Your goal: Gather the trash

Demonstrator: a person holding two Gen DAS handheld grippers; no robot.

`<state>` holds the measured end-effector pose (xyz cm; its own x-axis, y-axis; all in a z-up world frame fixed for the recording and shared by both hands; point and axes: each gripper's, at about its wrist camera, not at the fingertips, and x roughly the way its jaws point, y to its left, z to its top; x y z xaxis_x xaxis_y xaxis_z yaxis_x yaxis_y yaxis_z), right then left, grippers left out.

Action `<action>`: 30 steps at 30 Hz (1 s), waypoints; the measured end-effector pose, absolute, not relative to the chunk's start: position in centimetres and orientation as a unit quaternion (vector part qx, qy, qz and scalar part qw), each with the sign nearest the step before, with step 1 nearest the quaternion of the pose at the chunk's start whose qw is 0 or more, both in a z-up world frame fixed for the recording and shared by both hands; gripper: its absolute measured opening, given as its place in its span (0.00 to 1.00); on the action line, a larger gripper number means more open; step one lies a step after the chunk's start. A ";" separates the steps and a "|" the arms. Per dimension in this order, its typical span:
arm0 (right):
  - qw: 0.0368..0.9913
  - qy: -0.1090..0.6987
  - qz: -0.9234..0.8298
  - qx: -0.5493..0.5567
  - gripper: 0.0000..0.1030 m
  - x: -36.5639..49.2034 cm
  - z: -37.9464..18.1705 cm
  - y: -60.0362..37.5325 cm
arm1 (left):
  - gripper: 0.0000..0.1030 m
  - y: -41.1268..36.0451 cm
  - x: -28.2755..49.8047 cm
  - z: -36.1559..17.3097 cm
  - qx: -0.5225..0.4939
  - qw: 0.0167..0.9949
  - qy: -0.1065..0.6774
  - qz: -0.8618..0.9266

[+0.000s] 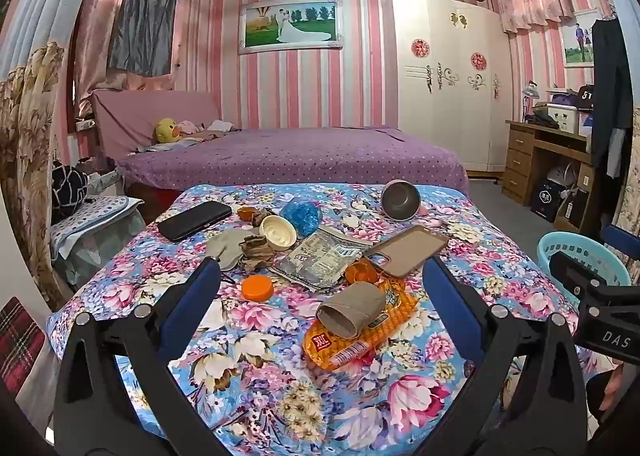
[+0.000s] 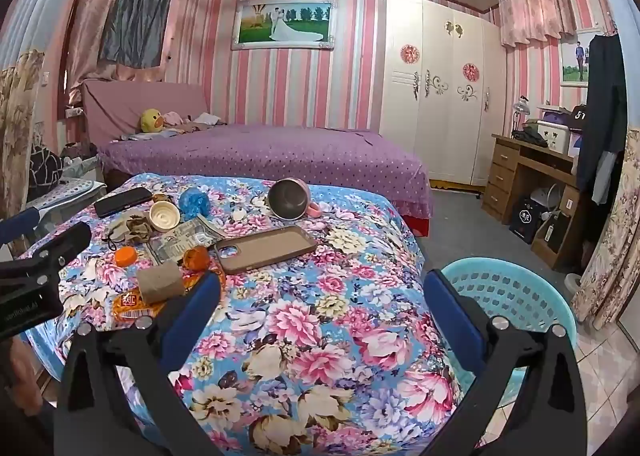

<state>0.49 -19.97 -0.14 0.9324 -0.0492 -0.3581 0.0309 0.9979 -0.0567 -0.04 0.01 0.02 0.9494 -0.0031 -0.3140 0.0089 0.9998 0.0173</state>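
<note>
- Left claw (image 1: 322,276) gapes wide and holds nothing, above the floral-covered counter (image 1: 256,376)
- black phone (image 1: 195,220) lies far left, with an orange cap (image 1: 257,288) nearer
- cardboard tube (image 1: 352,309) rests on an orange snack wrapper (image 1: 352,348) between the blue fingers (image 1: 192,296)
- phone case (image 1: 406,250) sits beyond, near a tipped metal cup (image 1: 401,200)
- right claw (image 2: 322,276) is equally wide, with the turquoise basket (image 2: 508,292) beside the counter's right edge

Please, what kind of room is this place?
Most likely a home bedroom: a bed with a purple dotted cover, a white wardrobe against the striped wall, and a framed wedding photo hanging above the bed.
</note>
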 end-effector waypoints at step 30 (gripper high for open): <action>0.985 0.171 -0.023 -0.026 0.96 0.3 0.0 -19.9 | 0.95 0.5 -0.1 0.2 0.009 0.987 0.158 -0.001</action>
<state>0.28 -19.91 -0.05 0.9408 -0.0533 -0.3348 0.0358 0.9977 -0.0583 -0.09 0.49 0.19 0.9503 0.0007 -0.3113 0.0048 0.9998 0.0169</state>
